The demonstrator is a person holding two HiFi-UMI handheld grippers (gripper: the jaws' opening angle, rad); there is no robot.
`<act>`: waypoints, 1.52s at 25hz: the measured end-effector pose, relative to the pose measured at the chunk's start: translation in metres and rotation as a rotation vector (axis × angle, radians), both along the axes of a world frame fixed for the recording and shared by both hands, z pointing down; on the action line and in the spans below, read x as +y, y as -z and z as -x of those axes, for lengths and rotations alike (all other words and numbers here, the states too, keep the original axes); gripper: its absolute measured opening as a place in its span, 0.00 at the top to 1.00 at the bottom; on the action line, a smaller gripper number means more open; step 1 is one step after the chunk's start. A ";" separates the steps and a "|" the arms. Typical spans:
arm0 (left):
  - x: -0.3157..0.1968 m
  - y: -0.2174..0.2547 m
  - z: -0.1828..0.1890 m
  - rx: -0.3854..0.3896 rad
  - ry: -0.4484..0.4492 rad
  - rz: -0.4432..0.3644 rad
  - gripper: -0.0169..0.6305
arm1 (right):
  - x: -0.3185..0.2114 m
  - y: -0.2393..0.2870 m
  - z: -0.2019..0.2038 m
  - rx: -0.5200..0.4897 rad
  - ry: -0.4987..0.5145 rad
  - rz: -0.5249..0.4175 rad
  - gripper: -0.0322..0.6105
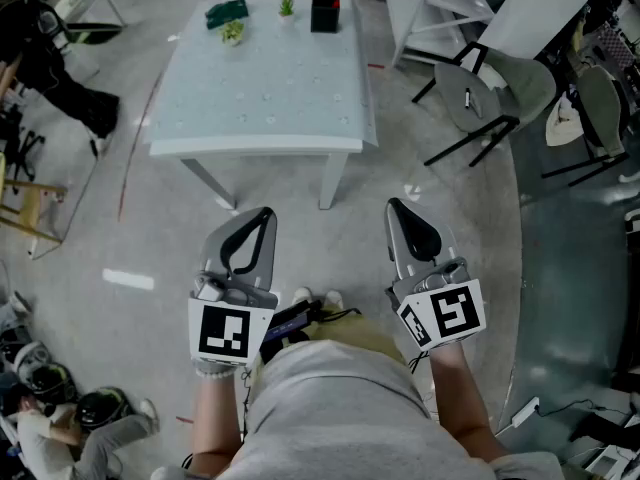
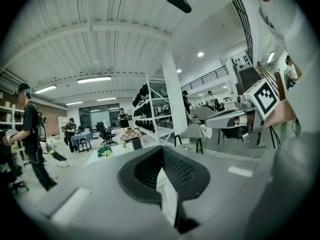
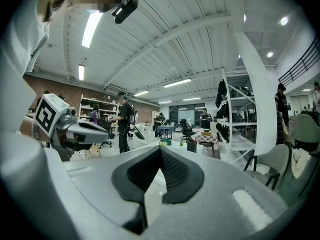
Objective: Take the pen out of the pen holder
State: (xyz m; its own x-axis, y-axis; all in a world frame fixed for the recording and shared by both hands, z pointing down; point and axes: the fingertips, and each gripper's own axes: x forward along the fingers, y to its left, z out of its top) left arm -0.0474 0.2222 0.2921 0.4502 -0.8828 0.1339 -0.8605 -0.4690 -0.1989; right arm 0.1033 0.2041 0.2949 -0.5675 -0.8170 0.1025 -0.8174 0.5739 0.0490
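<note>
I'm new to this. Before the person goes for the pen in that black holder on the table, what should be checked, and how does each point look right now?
1. Pen holder in sight, standing on the far side of the table: ok.
2. Pen showing in the holder: cannot tell, too small in every view.
3. Left gripper empty: ok, nothing between its jaws.
4. Right gripper empty: ok, nothing between its jaws.
5. Jaws open, ready to grasp: not ok, both pairs are shut.
6. Holder within reach: not ok, both grippers are held short of the table, with bare floor between.
</note>
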 end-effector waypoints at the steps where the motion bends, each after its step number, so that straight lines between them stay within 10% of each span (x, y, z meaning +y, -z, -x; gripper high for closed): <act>1: 0.000 0.000 0.000 -0.002 -0.001 0.001 0.96 | 0.000 0.000 0.000 0.000 0.000 0.001 0.95; 38: -0.004 0.000 -0.038 0.014 0.040 0.000 0.85 | 0.001 -0.007 -0.050 -0.089 -0.016 0.032 0.80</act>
